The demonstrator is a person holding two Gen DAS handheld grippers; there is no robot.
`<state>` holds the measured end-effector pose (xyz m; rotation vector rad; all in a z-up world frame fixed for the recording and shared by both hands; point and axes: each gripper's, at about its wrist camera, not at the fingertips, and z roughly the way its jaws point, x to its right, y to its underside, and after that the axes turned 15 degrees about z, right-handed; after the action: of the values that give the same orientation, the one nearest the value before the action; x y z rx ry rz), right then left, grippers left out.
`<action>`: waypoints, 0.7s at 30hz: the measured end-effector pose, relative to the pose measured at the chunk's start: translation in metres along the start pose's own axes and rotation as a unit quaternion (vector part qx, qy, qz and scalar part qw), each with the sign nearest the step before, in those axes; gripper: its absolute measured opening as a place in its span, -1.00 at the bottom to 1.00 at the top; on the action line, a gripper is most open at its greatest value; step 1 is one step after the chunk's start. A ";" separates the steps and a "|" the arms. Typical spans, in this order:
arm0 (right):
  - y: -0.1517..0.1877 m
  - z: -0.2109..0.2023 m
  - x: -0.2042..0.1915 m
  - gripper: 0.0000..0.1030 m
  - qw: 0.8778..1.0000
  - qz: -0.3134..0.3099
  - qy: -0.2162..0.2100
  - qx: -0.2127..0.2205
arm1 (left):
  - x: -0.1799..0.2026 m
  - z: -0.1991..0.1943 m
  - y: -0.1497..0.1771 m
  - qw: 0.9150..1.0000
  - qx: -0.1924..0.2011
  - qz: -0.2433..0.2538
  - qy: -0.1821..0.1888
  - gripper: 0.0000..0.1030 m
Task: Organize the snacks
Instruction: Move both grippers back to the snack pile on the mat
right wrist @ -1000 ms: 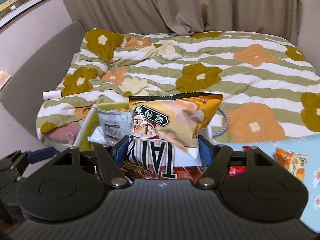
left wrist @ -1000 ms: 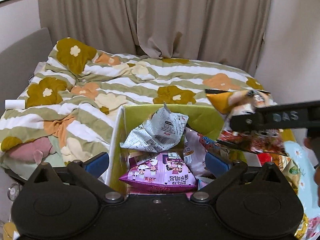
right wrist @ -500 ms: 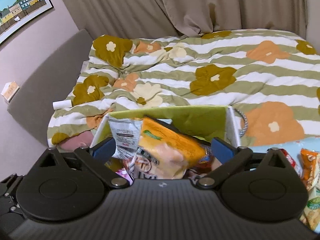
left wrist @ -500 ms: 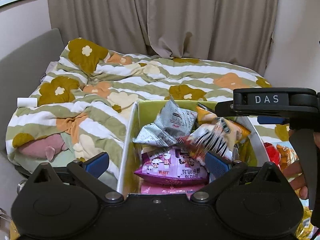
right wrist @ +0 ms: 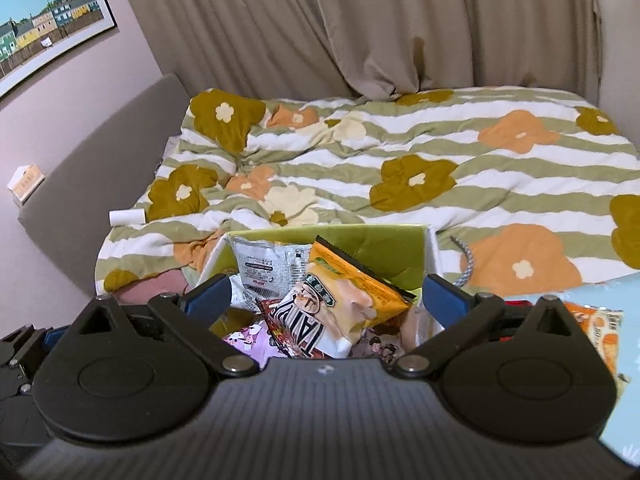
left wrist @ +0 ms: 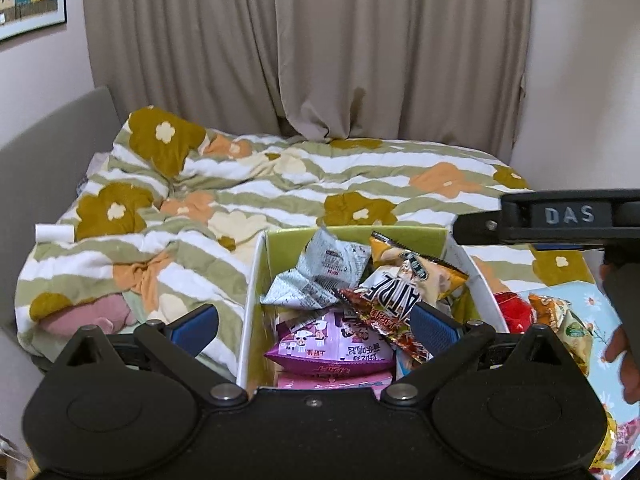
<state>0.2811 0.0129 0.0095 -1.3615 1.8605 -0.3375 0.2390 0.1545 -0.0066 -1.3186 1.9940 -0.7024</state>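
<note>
The left gripper [left wrist: 314, 326] hangs wide open and empty over the near edge of the box [left wrist: 250, 308], with more of the curtain [left wrist: 304, 48] and wall now in its view than a second ago. Inside the box, going left to right, lie a crumpled silver packet [left wrist: 320, 280] with small print too fine to read, a purple bag [left wrist: 332, 346] bearing upside-down Chinese characters, and the orange chip bag [left wrist: 404, 292]. That chip bag was clamped upright in the right gripper [right wrist: 326, 298] a second ago; it now rests tilted on the other snacks, free of the fingers. Its large black letters read roughly "TAIYI", seen upside down, beside a green label with Chinese characters. The right gripper's jaws stand wide apart, holding nothing, above the box. In the left view its body sits at far right, marked "DAS". More snacks [left wrist: 560, 320] lie on the blue cloth [left wrist: 600, 308] right of the box.
</note>
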 end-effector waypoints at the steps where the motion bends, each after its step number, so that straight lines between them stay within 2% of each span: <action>1: 0.000 -0.006 0.001 1.00 1.000 -0.001 0.003 0.000 | 0.001 -0.003 -0.001 1.000 0.003 0.002 0.000 1.00; 10: 0.010 -0.066 0.038 1.00 0.998 0.019 0.047 0.025 | 0.032 -0.029 -0.009 0.998 0.037 0.025 0.049 1.00; 15: 0.013 -0.092 0.075 1.00 0.996 0.031 0.073 0.037 | 0.069 -0.036 -0.015 0.995 0.049 0.043 0.076 1.00; 21: 0.014 -0.117 0.132 1.00 0.994 0.035 0.093 0.034 | 0.121 -0.035 -0.019 0.993 0.048 0.060 0.090 1.00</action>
<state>0.1723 -0.1266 0.0195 -1.2503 2.0243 -0.5008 0.1882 0.0377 0.0038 -1.1024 2.1327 -0.8733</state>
